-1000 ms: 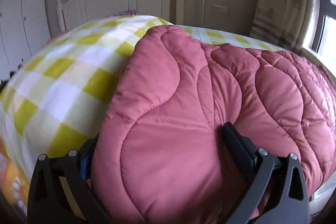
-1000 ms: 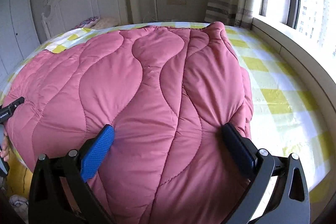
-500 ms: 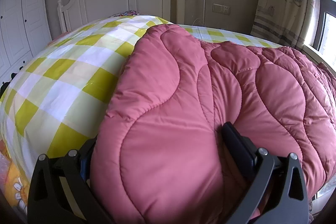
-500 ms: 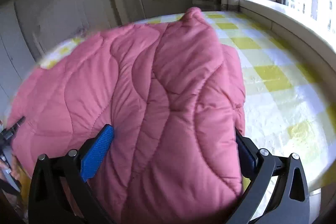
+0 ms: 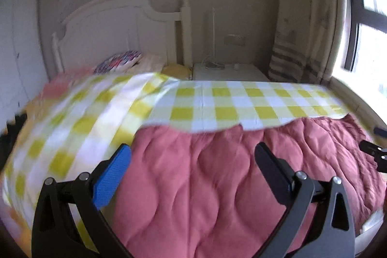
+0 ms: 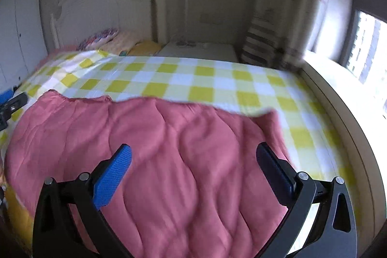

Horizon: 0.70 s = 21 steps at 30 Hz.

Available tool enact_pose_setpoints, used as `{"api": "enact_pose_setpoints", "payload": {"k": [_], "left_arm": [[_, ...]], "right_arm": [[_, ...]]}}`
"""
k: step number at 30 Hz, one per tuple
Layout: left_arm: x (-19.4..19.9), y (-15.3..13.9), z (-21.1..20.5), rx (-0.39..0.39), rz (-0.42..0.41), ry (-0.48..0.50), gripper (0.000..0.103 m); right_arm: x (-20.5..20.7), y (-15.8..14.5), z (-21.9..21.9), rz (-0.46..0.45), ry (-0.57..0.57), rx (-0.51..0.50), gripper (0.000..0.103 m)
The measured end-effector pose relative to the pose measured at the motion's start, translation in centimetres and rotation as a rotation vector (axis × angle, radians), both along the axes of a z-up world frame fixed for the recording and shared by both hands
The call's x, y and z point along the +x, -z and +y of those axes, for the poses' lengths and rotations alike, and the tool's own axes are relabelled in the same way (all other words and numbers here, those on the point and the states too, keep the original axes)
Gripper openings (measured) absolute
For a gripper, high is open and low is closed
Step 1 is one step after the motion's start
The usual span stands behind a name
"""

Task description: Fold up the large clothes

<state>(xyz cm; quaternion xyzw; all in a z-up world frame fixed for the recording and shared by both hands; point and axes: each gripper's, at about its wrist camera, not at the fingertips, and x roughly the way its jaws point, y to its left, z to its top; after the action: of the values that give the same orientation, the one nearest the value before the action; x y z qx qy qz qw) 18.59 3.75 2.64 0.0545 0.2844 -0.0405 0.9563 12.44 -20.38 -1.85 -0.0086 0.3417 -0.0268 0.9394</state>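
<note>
1. While both grippers' fingers stand released, the pink quilted comforter lies bunched across the near half of the bed.
2. Soft, bulky and puffy, it probably grips best at its corners, one for the left gripper and one for the right gripper.

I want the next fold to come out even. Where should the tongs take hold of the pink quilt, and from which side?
Take the pink quilt at its two near corners, coming in from the foot of the bed. It lies flat with its far edge straight across, and both the left tongs and right tongs are open over the near edge.
</note>
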Motion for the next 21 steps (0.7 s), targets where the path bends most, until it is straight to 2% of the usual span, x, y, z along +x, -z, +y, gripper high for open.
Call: {"api": "enact_pose_setpoints", "payload": {"k": [3, 5, 8, 9, 10, 12, 21], "left_arm": [[4.6, 0.9, -3.0, 0.074, 0.078, 0.008, 0.101], [7.1, 2.3, -4.2, 0.114, 0.125, -0.001, 0.101], [10.1, 6.5, -4.5, 0.163, 0.225, -0.042, 0.101], [10.4, 8.0, -4.0, 0.168, 0.253, -0.046, 0.101], [11.1, 9.5, -3.2, 0.108, 0.296, -0.034, 0.101], [10.9, 9.7, -1.5, 0.022, 0.297, -0.051, 0.101], [11.0, 10.2, -1.6, 0.036, 0.295, -0.056, 0.101]], "right_arm": [[4.6, 0.0, 1.3, 0.047, -0.032, 0.031, 0.098], [7.3, 1.0, 2.1, 0.099, -0.023, 0.031, 0.098], [10.0, 5.6, 2.6, 0.235, 0.041, -0.032, 0.099], [10.2, 7.2, 2.3, 0.254, 0.029, -0.001, 0.099], [9.9, 7.8, 1.8, 0.233, 0.033, 0.04, 0.099], [9.9, 7.9, 2.0, 0.232, 0.043, 0.022, 0.099], [10.0, 8.1, 1.2, 0.229, 0.028, 0.065, 0.099]]}}
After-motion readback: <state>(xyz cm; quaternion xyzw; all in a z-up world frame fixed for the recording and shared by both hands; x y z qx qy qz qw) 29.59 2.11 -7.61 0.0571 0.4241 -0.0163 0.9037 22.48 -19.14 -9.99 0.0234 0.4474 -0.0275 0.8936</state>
